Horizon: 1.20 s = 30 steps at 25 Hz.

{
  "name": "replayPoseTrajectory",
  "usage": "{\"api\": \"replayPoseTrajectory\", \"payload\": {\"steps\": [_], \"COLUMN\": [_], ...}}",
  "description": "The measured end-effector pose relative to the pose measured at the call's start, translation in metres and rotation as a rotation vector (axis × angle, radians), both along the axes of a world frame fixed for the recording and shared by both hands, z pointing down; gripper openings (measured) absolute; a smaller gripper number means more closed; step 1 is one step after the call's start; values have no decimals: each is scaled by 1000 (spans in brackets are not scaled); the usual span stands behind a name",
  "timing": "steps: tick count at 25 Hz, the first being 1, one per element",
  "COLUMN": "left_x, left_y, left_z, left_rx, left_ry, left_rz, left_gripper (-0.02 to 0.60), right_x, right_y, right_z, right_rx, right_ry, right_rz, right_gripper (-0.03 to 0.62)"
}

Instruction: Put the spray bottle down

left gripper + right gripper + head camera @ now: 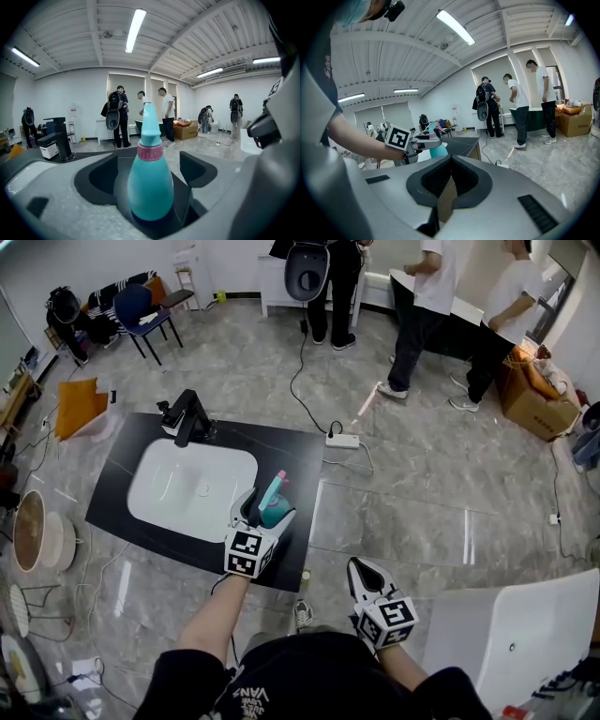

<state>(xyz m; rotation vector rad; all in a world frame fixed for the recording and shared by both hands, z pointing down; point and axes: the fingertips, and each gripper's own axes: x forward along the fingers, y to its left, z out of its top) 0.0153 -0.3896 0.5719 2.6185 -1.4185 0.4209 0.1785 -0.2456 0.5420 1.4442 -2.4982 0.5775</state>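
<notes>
The right gripper point(362, 566) is nearest, low in the head view beside the person's dark shirt and above the grey floor. Its fingers point(440, 187) are pressed together with nothing between them.

Ahead and to its left, the left gripper point(262, 509) reaches over the near right part of the black tabletop point(286, 451). Its fingers point(101, 176) stand wide apart. The spray bottle point(150, 187) sits upright between them, teal with a pink collar and a teal nozzle. A thin gap shows on each side, so the pads do not press it. The bottle's base is hidden in the gripper's throat, so I cannot tell whether it rests on the tabletop.

In the head view the bottle is just beside the right edge of the white sink basin point(187, 486), which is set into the tabletop. A black faucet point(187, 418) stands at the basin's far edge.

On the floor beyond the tabletop lies a white power strip point(343, 440) with a black cable running away from it. 3 people stand at the far wall, and a cardboard box point(530, 407) sits at the right. A white panel point(525, 624) lies near the person's right side.
</notes>
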Motion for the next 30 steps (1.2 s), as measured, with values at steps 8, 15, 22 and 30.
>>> {"api": "replayPoseTrajectory", "payload": {"steps": [8,15,22,30], "left_x": [-19,-46,-79,-117], "left_y": [23,51,90,136], "left_z": [-10,-19,-41,-58], "left_rx": [20,18,62,86], "left_ry": [3,2,26,51], "left_rz": [8,-3,-10,-19], "left_gripper": [414,365,215,94], "right_x": [-14,-37,-71,-110], "right_y": [8,20,36,63], "right_z": [-5,-11,-20,-30], "right_rx": [9,12,26,40], "right_ry": [2,1,-9,-8], "right_rz": [1,-6,-20,-31], "right_gripper": [0,0,0,0]}}
